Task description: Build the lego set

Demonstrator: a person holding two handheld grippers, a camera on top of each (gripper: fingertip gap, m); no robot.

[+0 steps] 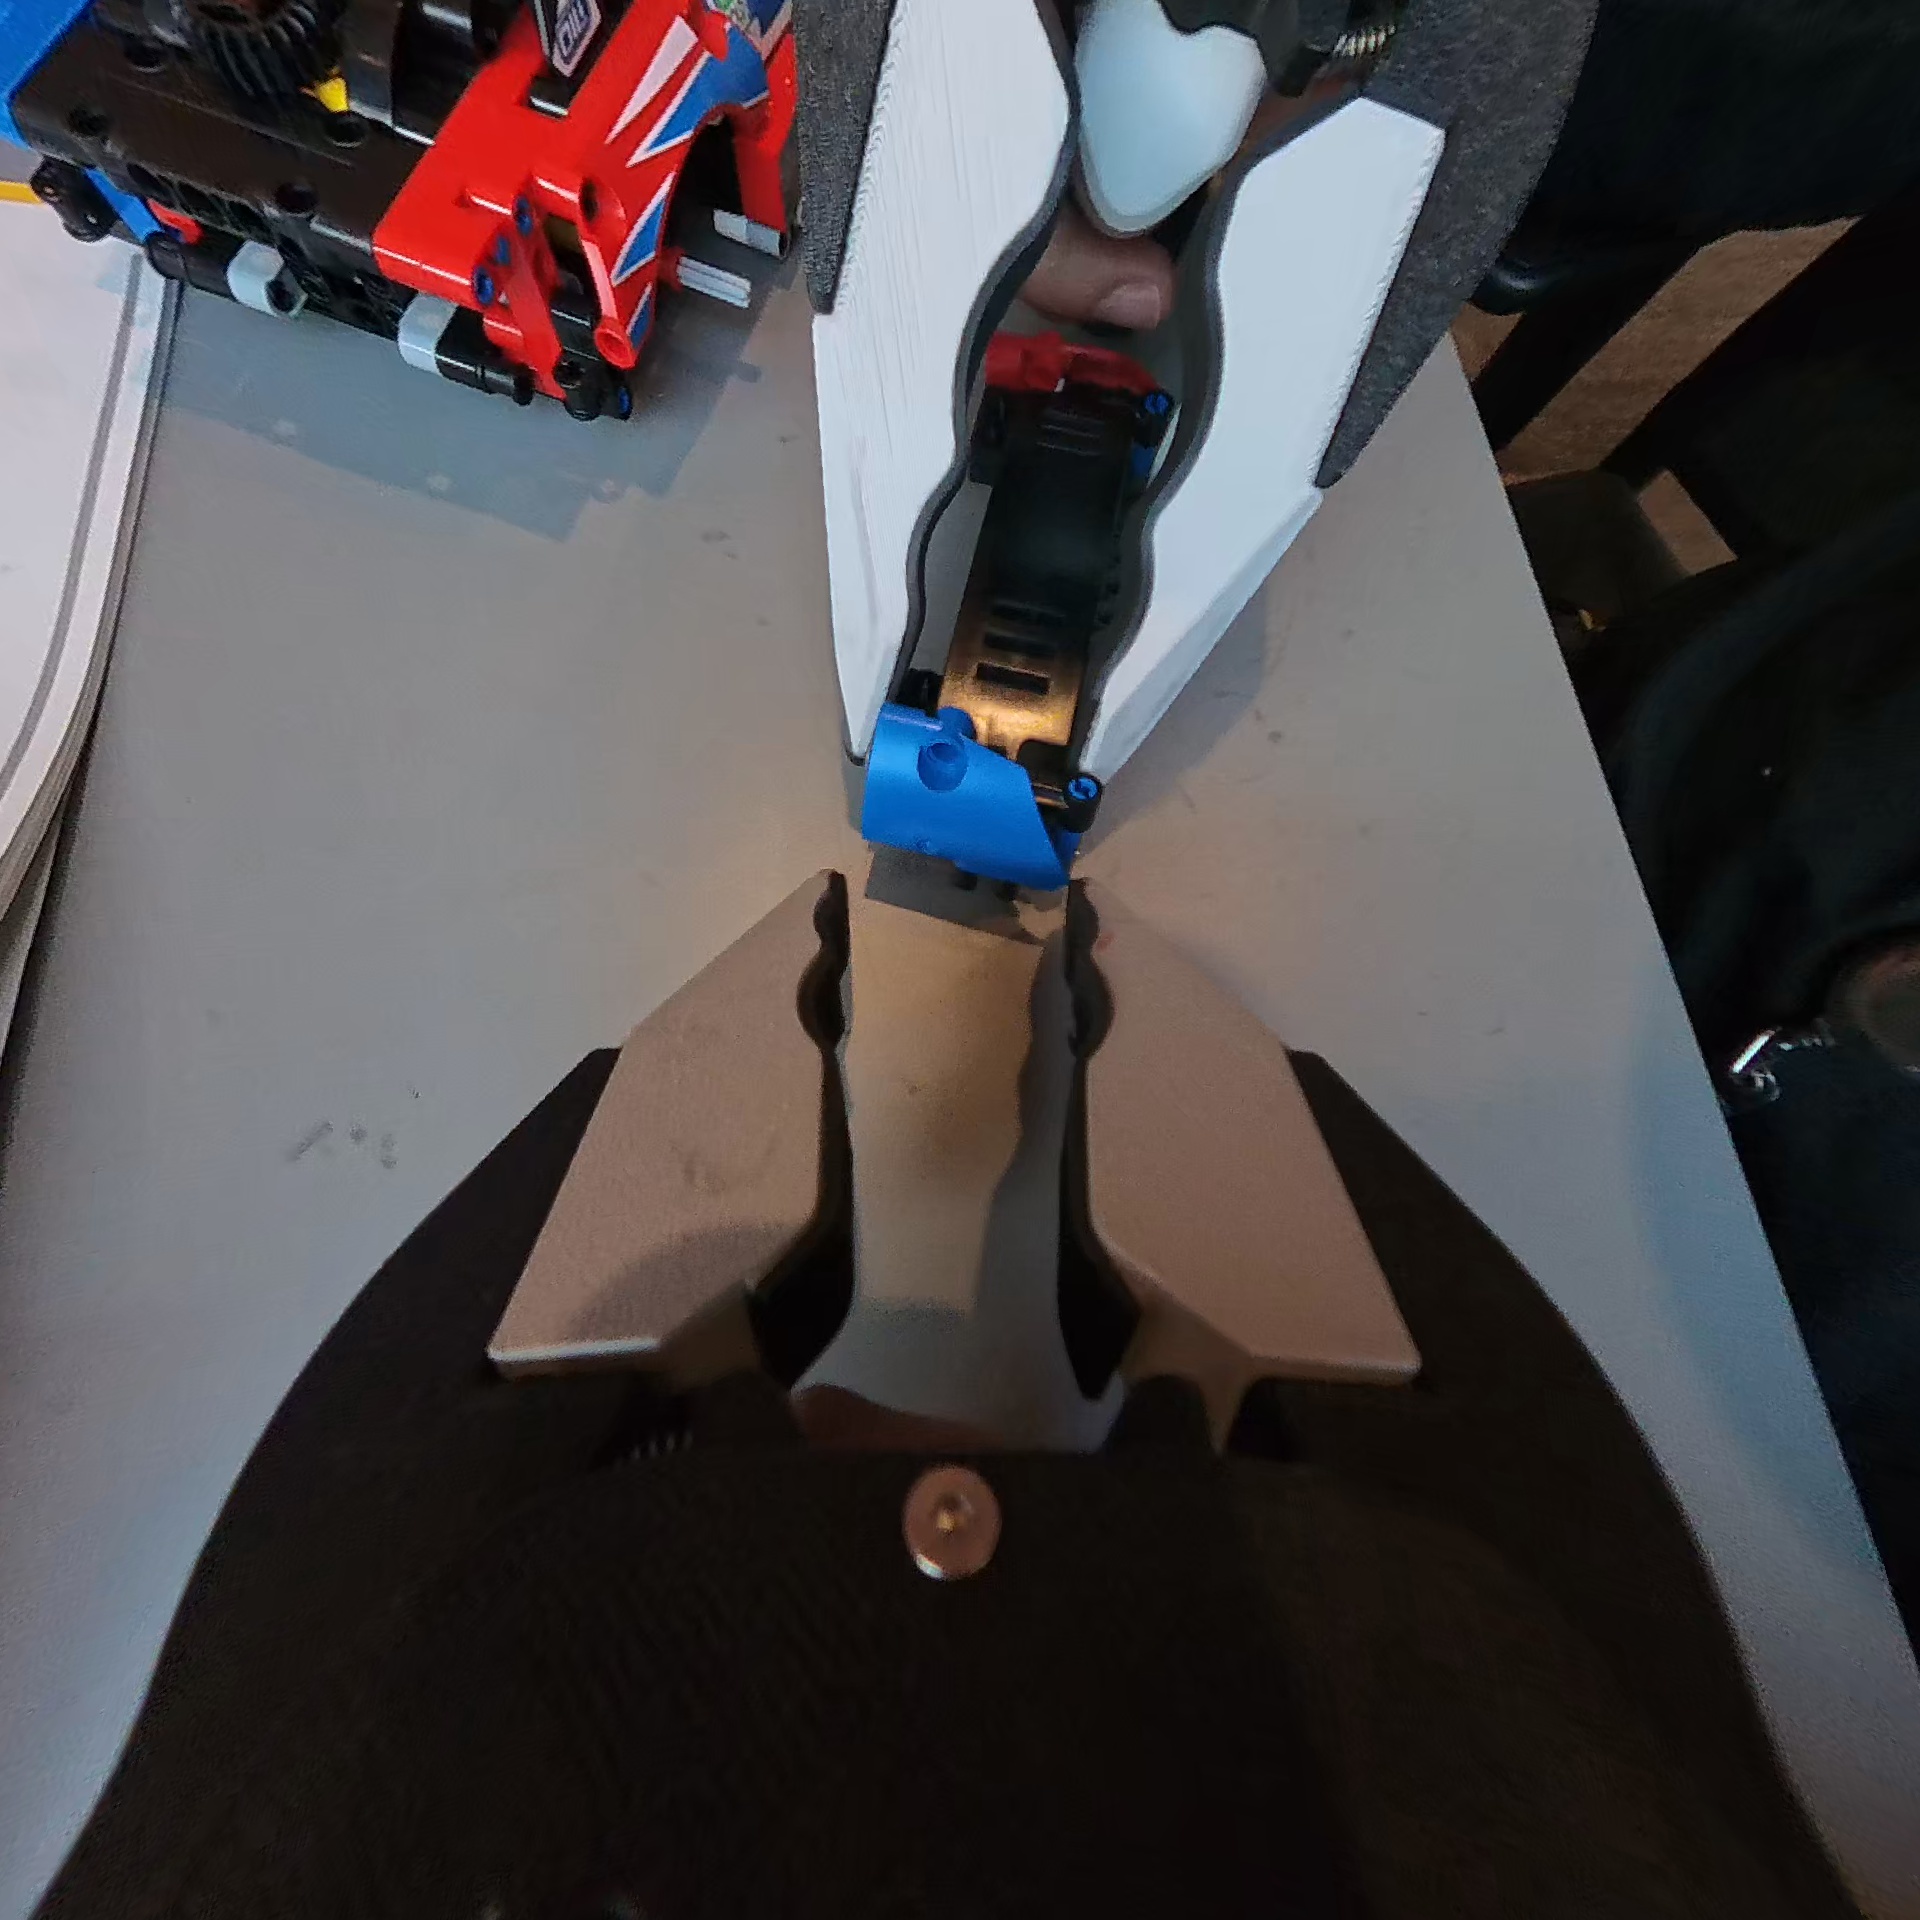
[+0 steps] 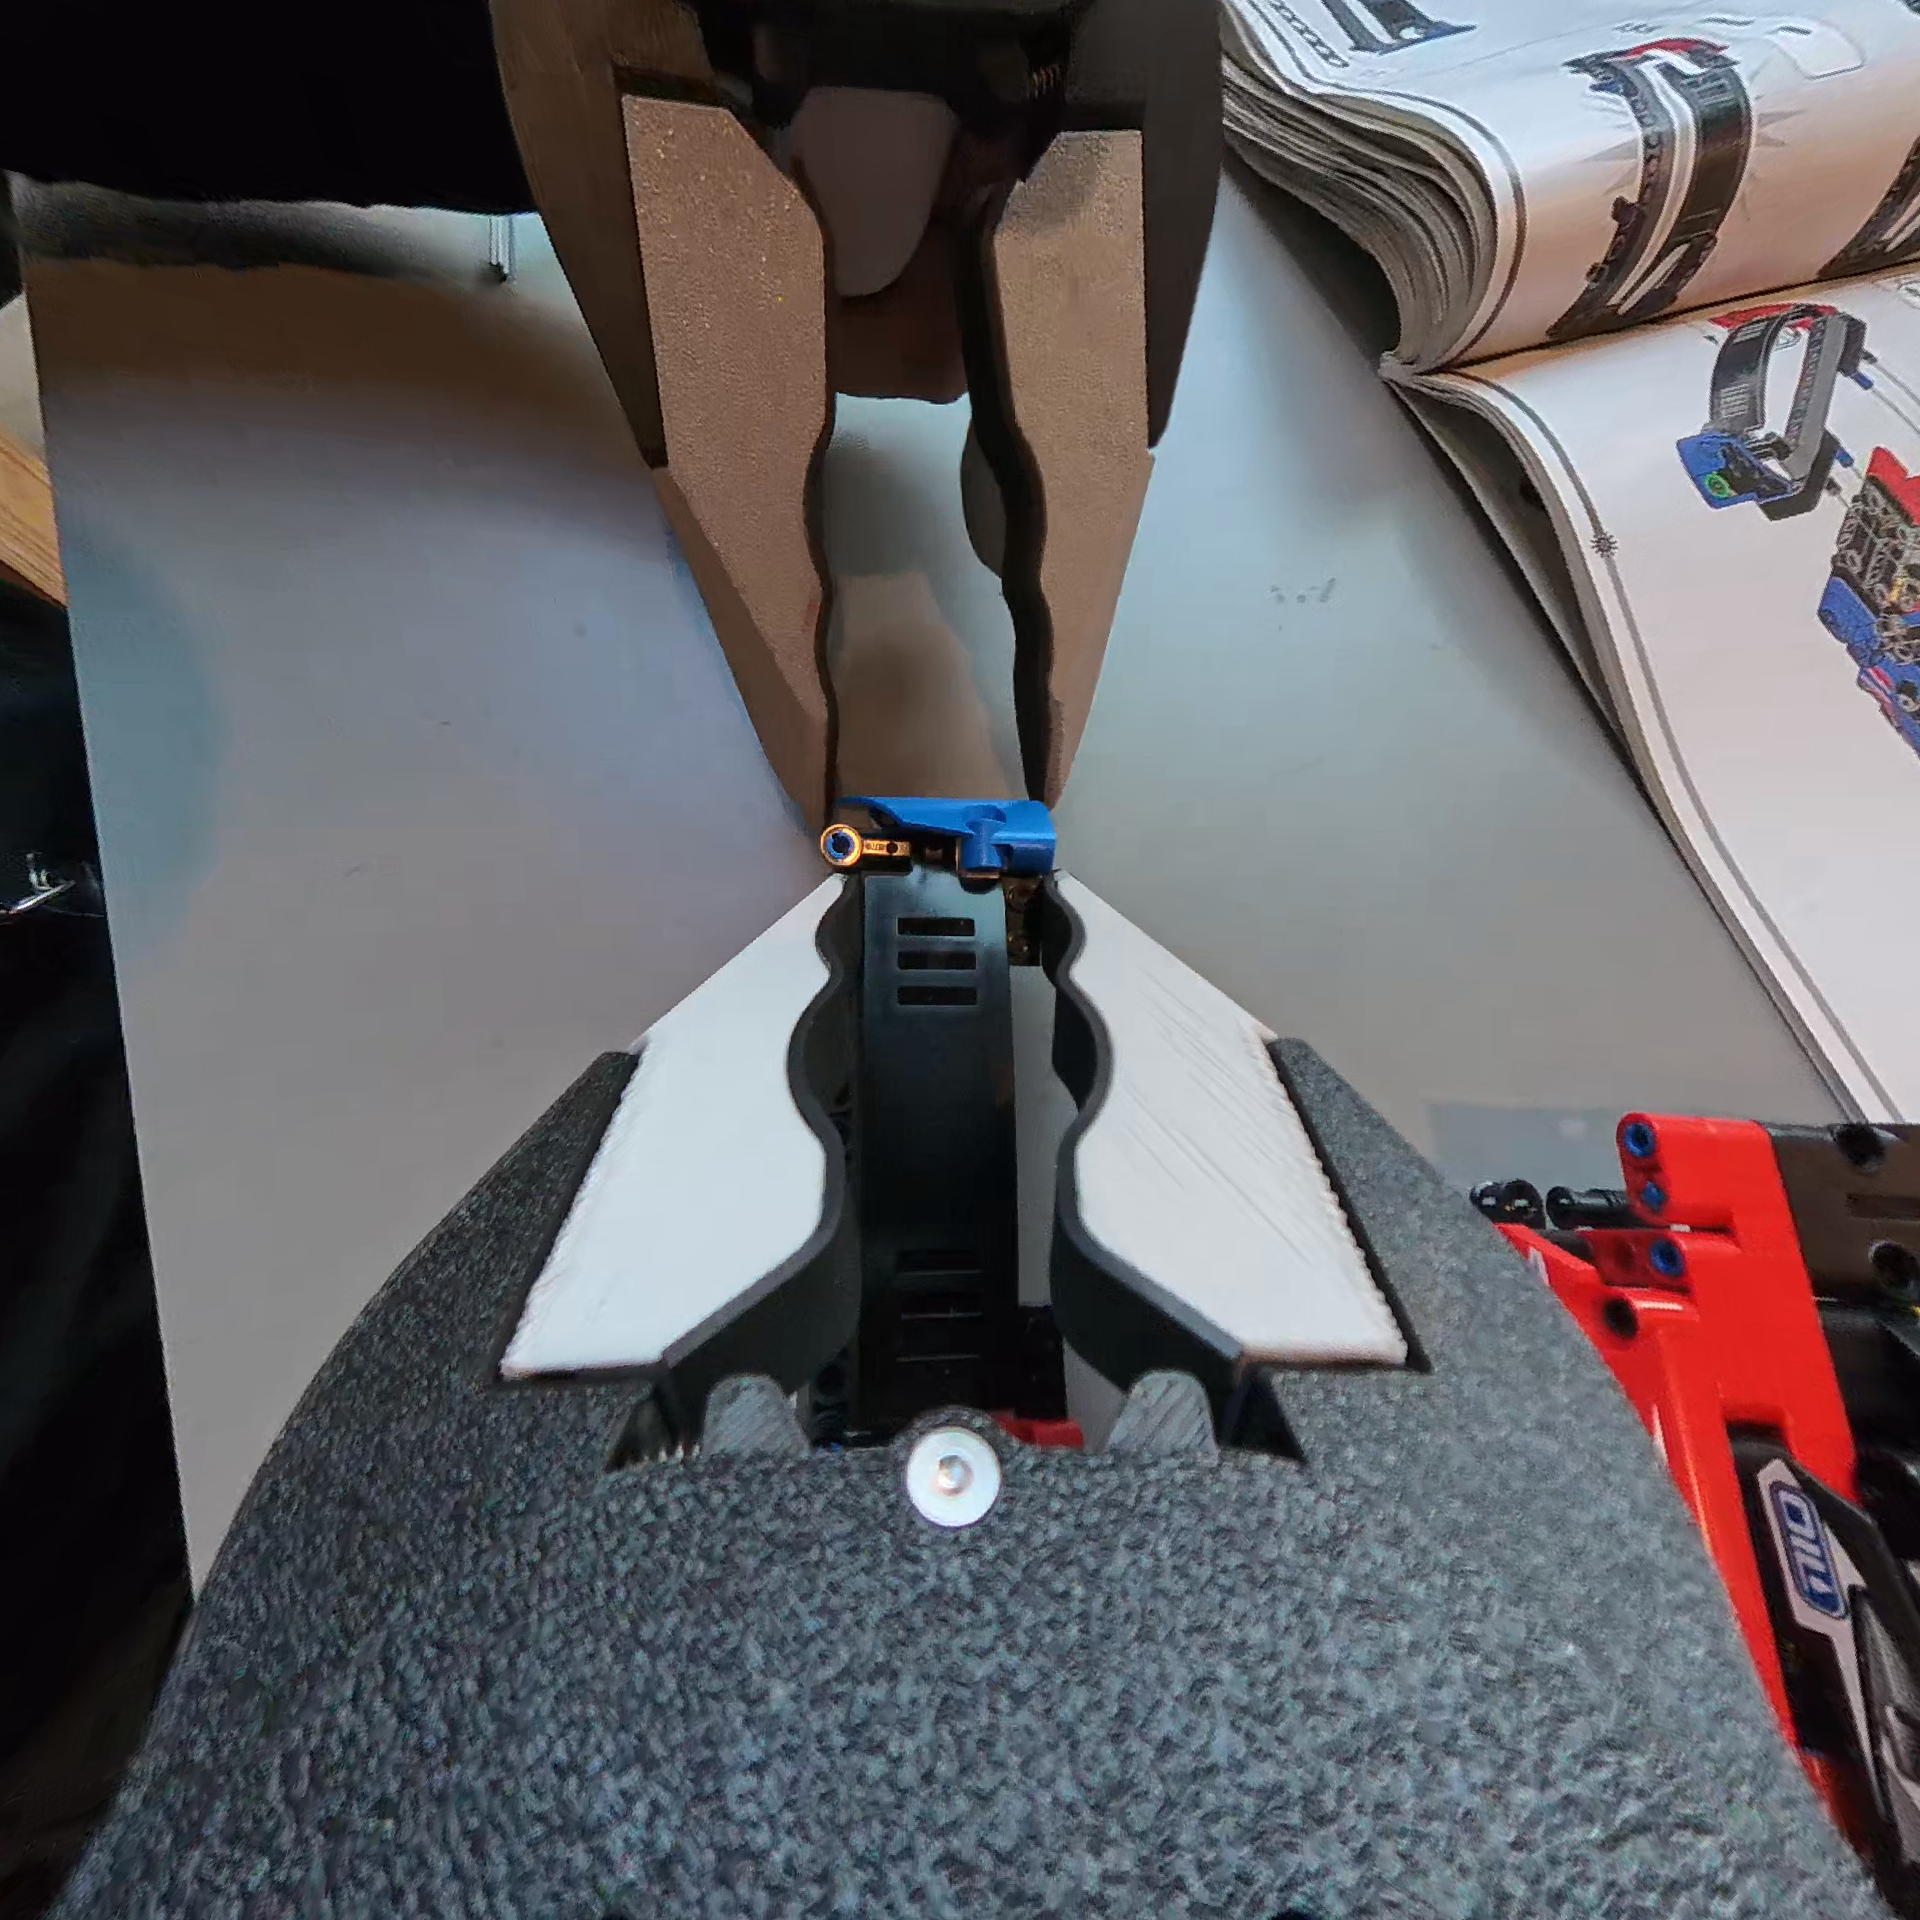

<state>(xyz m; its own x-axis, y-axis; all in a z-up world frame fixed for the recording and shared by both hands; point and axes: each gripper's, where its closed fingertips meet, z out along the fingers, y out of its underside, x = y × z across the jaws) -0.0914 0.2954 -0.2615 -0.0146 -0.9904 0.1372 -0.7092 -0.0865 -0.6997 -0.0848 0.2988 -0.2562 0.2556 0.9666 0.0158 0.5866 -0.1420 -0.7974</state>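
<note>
The white-fingered right gripper [image 2: 940,883] clamps a long black slotted lego piece with a blue end block [image 2: 940,1091] lengthwise between its fingers. Facing it tip to tip, the tan-fingered left gripper [image 1: 956,894] stands narrowly parted and empty, just short of that blue end. A red, black and blue partly built lego vehicle [image 1: 416,197] sits on the grey table [image 1: 416,779] beyond the left gripper, to its left.

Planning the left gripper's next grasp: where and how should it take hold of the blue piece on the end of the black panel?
Grip the blue piece across its two side faces, coming in head-on. It sticks out past the right gripper fingertips, and the open left gripper already faces it, jaws about as wide.
</note>
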